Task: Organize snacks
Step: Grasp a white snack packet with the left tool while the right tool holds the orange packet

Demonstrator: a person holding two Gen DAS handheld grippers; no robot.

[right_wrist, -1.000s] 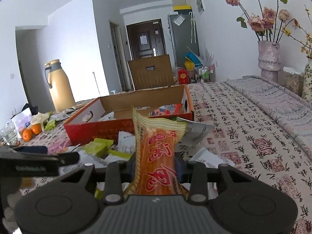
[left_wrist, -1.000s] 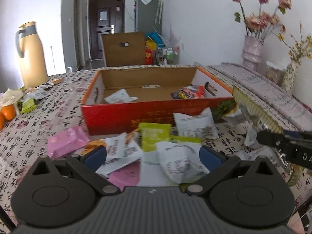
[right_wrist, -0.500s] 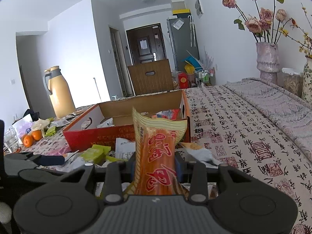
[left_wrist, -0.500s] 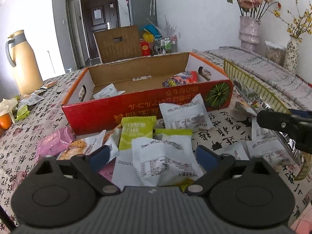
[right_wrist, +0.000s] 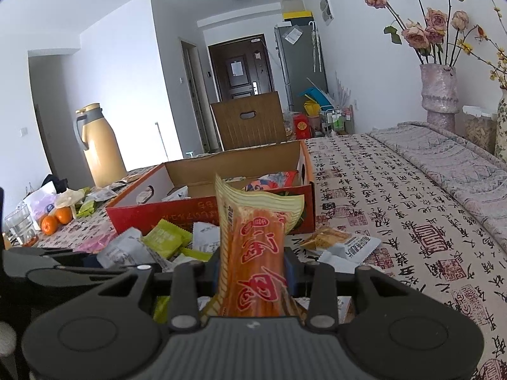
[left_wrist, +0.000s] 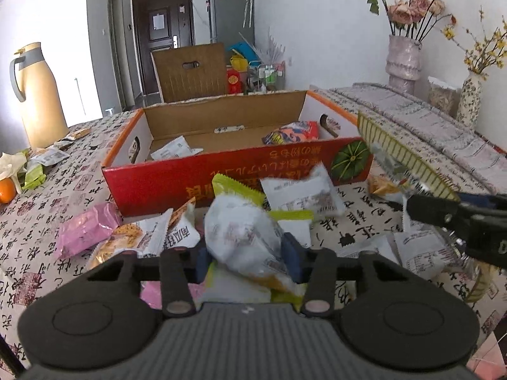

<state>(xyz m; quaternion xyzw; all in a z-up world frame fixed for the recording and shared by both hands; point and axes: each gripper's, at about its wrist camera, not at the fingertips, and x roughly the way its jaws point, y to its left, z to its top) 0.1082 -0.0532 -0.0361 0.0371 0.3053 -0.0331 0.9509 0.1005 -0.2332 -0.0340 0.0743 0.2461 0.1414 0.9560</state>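
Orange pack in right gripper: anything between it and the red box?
Nothing blocks it. The orange pack is held above the loose snacks, and only the red box's low front wall lies ahead. The box top is open.

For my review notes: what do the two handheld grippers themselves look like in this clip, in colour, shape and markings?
Both look alike. The left claw sits on a matte black plastic body with a ribbed dark grey top, two round disc shapes at either side, angular black linkage arms with silvery pivot pins, and blue pads. The right claw has the same build. Seen side-on from the left camera, its black finger shows partial white lettering. No cables, hands or sleeves show.
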